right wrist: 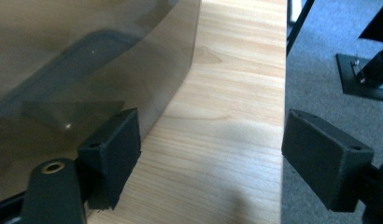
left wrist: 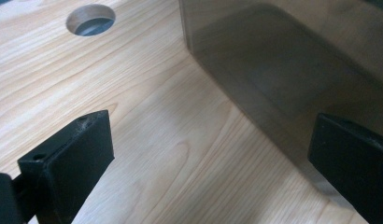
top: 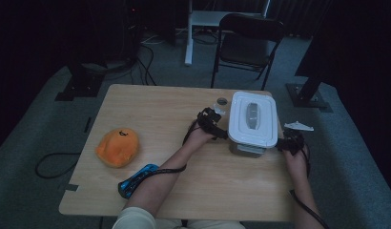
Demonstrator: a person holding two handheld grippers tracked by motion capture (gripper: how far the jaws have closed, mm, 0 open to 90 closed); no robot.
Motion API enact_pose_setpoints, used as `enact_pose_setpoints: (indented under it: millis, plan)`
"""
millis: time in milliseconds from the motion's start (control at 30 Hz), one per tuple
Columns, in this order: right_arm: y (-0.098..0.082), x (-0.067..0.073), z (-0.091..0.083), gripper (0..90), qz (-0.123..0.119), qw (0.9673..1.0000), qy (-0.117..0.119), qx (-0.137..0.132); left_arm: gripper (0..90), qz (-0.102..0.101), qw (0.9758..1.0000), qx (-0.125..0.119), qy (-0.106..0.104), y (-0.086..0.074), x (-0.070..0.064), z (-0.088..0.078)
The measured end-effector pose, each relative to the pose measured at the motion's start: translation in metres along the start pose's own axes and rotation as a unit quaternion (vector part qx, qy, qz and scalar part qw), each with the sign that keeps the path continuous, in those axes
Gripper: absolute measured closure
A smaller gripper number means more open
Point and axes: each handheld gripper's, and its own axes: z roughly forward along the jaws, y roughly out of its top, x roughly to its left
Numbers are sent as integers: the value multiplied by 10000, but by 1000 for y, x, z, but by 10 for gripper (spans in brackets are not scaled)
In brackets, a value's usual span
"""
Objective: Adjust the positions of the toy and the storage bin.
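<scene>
A clear smoky-walled container (top: 251,143) with a white lid (top: 253,117) stands at the right of the wooden table (top: 165,114). My left gripper (top: 213,123) sits at its left side and my right gripper (top: 291,141) at its right side, by the table's right edge. In the left gripper view the left gripper (left wrist: 210,128) is open over bare wood, with the container wall (left wrist: 273,60) just ahead of its right jaw. In the right gripper view the right gripper (right wrist: 213,123) is open too, its left jaw beside the container wall (right wrist: 87,56).
An orange plush toy (top: 117,147) lies at the table's left, and a blue object (top: 136,179) near the front edge under my left forearm. A round hole (left wrist: 90,19) is cut in the tabletop beyond the left gripper. A folding chair (top: 246,43) stands behind the table.
</scene>
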Motion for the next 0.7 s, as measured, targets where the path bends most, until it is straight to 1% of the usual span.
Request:
enact_pose_setpoints:
  millis: [33, 67, 167, 233, 267, 333, 433, 500, 567, 633, 667, 700]
  plan:
    - [0, 1, 1, 202, 27, 10000, 22, 4, 9, -28, 10000, 10, -3, -1, 1, -1]
    - [0, 3, 1, 205, 35, 10000, 47, -1, 9, -9, 10000, 34, 19, -3, 2, -3]
    - [2, 11, 1, 213, -1, 10000, 85, -51, 9, -28, 10000, 41, 25, -8, 5, -8]
    - [3, 13, 2, 215, -15, 9999, 96, -78, 9, -59, 10000, 46, 4, -11, 7, -10]
    - [5, 16, 3, 218, -19, 9999, 147, -59, 9, -47, 10000, 55, 22, -13, 8, -13]
    - [8, 22, 5, 220, -84, 9997, 226, -34, 9, -2, 9999, 79, 78, -17, 11, -18]
    - [10, 30, 9, 221, -204, 9993, 329, 13, 9, -24, 9998, 85, 157, -23, 16, -27]
    - [11, 37, 12, 223, -228, 9988, 426, 19, 9, -40, 9998, 94, 172, -27, 19, -33]
    - [12, 42, 13, 223, -253, 9986, 473, 13, 9, -94, 9997, 133, 171, -31, 22, -38]
    - [13, 48, 15, 224, -311, 9981, 535, 6, 10, -77, 9996, 133, 252, -36, 23, -44]
    - [14, 52, 15, 225, -335, 9978, 568, 22, 11, -72, 9996, 137, 251, -38, 24, -46]
    - [15, 54, 16, 225, -355, 9977, 584, 31, 11, -112, 9995, 145, 239, -41, 26, -48]
